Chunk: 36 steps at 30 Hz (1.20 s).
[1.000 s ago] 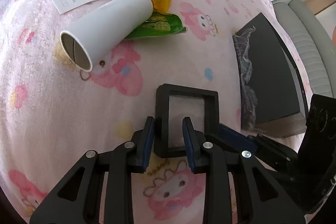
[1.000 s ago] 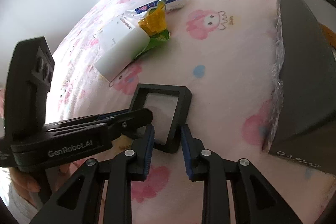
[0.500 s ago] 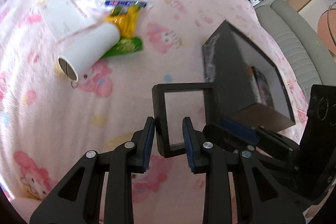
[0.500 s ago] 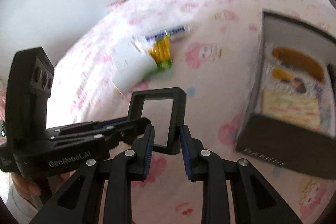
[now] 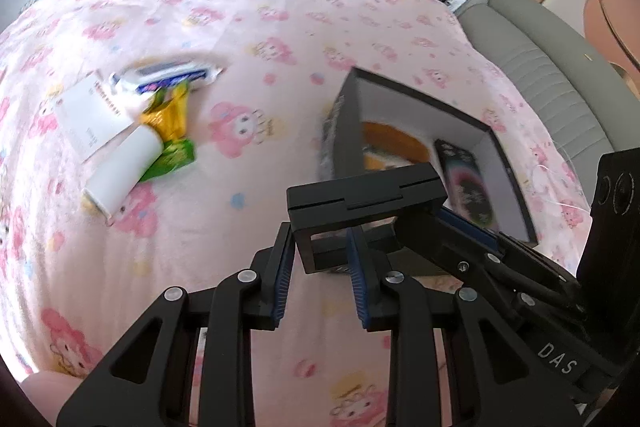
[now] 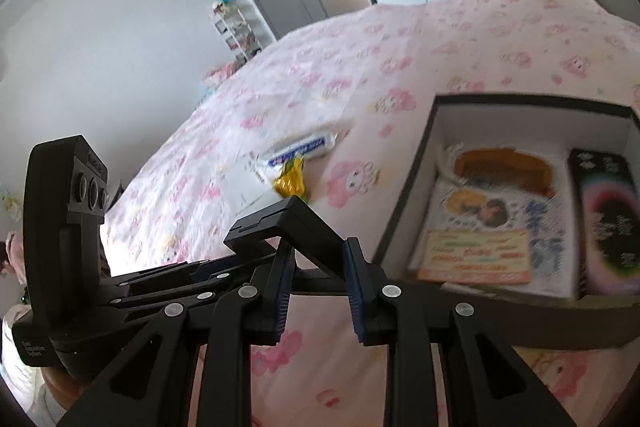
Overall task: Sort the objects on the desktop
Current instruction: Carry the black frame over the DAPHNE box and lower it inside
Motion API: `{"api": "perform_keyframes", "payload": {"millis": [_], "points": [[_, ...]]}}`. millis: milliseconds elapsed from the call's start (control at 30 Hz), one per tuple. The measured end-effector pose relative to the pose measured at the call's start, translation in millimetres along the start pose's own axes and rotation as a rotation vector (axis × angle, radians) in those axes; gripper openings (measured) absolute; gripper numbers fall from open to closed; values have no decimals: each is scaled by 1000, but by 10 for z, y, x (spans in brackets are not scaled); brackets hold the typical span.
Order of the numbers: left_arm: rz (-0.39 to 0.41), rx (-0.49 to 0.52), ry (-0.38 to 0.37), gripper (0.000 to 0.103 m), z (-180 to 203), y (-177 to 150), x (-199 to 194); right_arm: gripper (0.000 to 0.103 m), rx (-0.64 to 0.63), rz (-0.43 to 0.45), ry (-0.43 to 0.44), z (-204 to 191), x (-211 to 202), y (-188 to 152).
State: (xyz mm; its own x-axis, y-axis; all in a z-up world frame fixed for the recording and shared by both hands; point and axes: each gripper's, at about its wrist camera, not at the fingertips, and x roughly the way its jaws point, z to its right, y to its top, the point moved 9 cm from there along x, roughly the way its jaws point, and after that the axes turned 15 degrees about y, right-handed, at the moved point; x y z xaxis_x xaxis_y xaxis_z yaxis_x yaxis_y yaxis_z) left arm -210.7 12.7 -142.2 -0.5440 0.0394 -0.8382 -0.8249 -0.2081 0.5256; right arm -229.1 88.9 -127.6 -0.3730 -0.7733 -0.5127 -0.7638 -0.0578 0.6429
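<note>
Both claws are clamped on the black frame (image 5: pixel 362 197), my left claw (image 5: pixel 320 267) on one edge, my right claw (image 6: pixel 318 277) on another, holding it above the pink tabletop (image 5: pixel 240 7) beside the open black box (image 6: pixel 424 155). Right view shows the box's booklet (image 6: pixel 492 227); left view shows the white tube (image 5: pixel 124 167).

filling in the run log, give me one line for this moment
stage: carry | left gripper: shut on black frame | right gripper: shut on black frame | frame: off pink cloth | open black box: beside
</note>
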Motion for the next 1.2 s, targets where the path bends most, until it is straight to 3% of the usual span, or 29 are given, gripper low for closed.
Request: {"api": "perform_keyframes", "payload": {"millis": [267,433,633,733,933,1200], "points": [[-29,126,-46,26,701,313,163,23,106,86,-29,611,-428,254],[-102,165,-63,25,996,308,358,23,221,70,-32,1050,-461,229],[-239,133,-21,24,996,229,687,23,315,7,-42,1288,-270,115],[-262,131,2,24,1007,246,767,23,316,2,-46,1287,-228,119],[-264,154,39,24,1014,242,838,23,316,7,-92,1361,-258,93],[-222,165,24,24,991,227,749,23,314,11,-113,1384,-321,64]]}}
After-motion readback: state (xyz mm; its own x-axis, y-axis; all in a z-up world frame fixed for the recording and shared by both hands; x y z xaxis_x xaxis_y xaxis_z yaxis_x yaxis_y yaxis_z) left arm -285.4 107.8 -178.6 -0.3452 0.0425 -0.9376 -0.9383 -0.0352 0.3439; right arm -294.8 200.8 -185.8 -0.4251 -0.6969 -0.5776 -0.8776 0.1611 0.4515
